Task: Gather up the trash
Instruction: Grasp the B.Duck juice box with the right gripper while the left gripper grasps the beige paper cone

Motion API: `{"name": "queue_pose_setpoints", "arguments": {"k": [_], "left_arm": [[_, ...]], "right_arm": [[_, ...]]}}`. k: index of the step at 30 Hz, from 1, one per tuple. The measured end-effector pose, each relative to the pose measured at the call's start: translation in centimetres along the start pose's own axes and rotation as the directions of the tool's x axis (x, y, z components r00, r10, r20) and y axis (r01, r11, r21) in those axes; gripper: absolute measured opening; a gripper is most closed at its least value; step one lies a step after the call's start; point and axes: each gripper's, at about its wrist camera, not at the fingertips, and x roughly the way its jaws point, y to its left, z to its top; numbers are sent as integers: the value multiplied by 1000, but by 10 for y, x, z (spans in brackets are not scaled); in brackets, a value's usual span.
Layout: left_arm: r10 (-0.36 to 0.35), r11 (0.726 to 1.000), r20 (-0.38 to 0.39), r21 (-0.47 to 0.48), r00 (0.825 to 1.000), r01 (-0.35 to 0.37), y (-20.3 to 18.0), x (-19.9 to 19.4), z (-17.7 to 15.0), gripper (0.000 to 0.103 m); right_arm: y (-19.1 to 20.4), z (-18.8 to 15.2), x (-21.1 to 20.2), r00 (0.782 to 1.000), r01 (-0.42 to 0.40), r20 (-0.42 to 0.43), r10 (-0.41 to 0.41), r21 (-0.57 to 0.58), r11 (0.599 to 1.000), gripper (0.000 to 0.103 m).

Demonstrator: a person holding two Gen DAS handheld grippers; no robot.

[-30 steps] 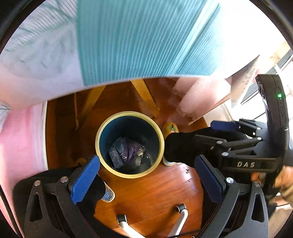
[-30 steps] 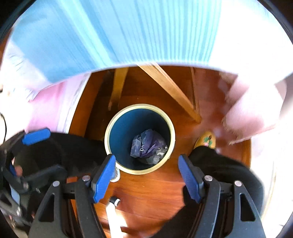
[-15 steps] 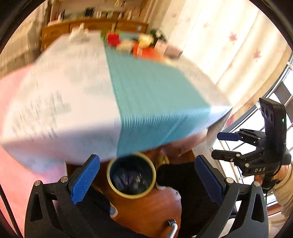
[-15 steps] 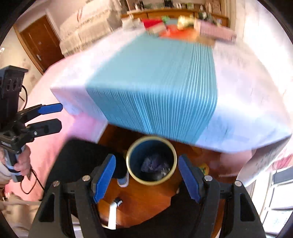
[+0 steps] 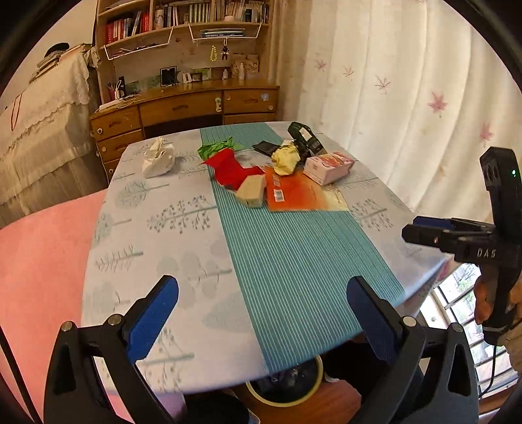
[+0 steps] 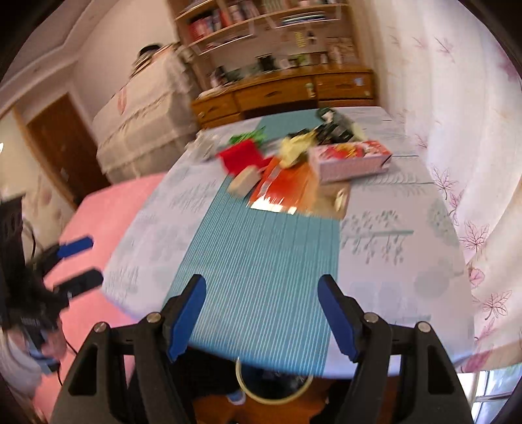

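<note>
While both tongs, left gripper [image 5: 262,318] and right gripper [image 6: 262,318], gape empty, I'd pinch the yellow paper wad [image 5: 286,159] at twelve o'clock; light, crushable.

A home room is showing here: bookshelves [image 5: 182,19] and a wooden desk [image 5: 182,107] are standing behind a cloth-covered table [image 5: 163,228], curtains [image 5: 391,98] hanging beside.

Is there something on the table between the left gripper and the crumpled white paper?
Nothing visible. Between the open left gripper and the crumpled white paper lies only bare tablecloth; the other trash sits further right.
</note>
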Motion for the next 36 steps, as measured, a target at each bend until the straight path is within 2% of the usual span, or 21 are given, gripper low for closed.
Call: {"name": "queue_pose_setpoints", "arguments": {"k": [5,11,18,20,22,25,28,30,32,36], "left_arm": [[4,999,-58,-41,998,-6,9,45,41,102],[-1,995,-124,-100,992,-11,26,122,88,102],[-58,981,-224,-195,973,14,46,201,110,101],[-66,977,-237,-211,969,15,49,215,112,98],[-65,979,-241,-201,968,16,49,222,112,98],[-65,985,-246,-171,967,23,47,230,111,98],[-62,988,-253,-154,966,24,47,233,110,97],[-65,987,-260,-156,964,24,49,237,109,96],[-74,986,-263,-164,962,31,50,238,108,94],[-78,986,-260,-165,962,35,52,240,109,94]], "right_arm": [[-26,40,27,1000,26,-10,-26,82,996,71],[-59,82,56,998,66,-14,-65,169,983,72],[-112,126,99,997,71,-31,-64,394,917,72],[-124,135,112,997,71,-42,-58,458,886,78],[-131,141,124,997,73,-58,-51,496,865,81],[-132,149,142,990,131,-118,-82,520,844,81],[-127,155,160,973,215,-183,-141,495,842,81],[-126,158,168,966,246,-192,-173,478,844,81],[-124,162,178,950,300,-216,-224,448,842,82],[-125,163,184,942,327,-229,-247,446,833,82]]}}
